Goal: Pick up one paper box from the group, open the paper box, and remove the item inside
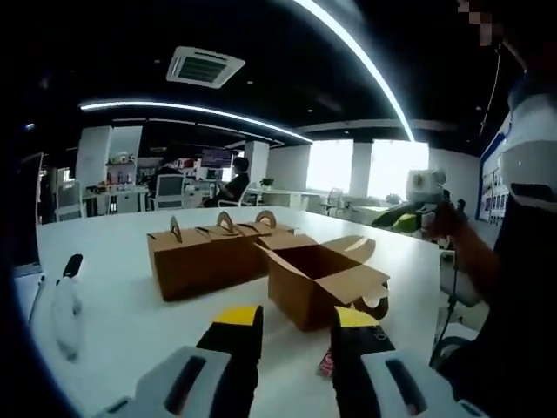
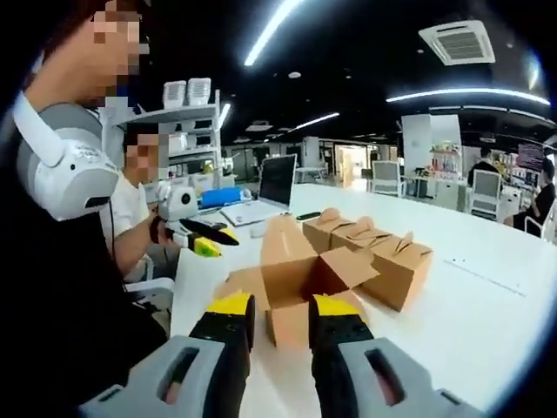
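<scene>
Opened paper box (image 1: 318, 280) sits on desk (image 1: 122, 261), flaps up, just ahead of your left gripper (image 1: 291, 320) and right gripper (image 2: 274, 306). Jaws on both parted, holding nothing. Item inside box not visible. Risk: light box likely slides or tips if you reach in unbraced. Closed boxes (image 1: 209, 252) touching it behind; pen (image 1: 71, 266) lies apart at desk edge; small red item (image 1: 325, 364) beside box near left jaws.
</scene>
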Tool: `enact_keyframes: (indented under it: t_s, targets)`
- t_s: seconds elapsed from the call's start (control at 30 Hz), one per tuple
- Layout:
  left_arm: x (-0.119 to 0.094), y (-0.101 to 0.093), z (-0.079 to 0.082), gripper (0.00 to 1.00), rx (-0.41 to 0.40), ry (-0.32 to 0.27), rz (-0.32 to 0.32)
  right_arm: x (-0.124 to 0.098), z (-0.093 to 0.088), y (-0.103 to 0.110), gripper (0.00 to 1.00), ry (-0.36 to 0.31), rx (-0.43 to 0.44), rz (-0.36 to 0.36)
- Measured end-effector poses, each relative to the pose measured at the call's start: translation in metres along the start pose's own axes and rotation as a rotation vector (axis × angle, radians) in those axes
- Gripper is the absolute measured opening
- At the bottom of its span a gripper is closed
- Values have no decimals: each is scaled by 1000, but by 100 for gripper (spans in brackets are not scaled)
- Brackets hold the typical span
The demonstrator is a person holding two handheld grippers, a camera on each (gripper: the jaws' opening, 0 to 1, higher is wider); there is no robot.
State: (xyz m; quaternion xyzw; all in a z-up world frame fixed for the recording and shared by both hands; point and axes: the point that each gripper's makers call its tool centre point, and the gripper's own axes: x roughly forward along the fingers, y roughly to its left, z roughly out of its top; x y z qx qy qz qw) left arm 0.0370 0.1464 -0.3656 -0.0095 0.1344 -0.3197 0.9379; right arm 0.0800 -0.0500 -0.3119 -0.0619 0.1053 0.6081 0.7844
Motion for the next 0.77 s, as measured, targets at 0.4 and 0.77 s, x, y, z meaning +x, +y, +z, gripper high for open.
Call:
enact_keyframes:
  t_s: [0.4,0.77]
  targets:
    - [3,6,-10,34,-27,19,21,3,-6,-3,26,21,12,-3]
    - [2,2,-11,34,-51,11,10,-1,2,-13,26,-9,13,-34]
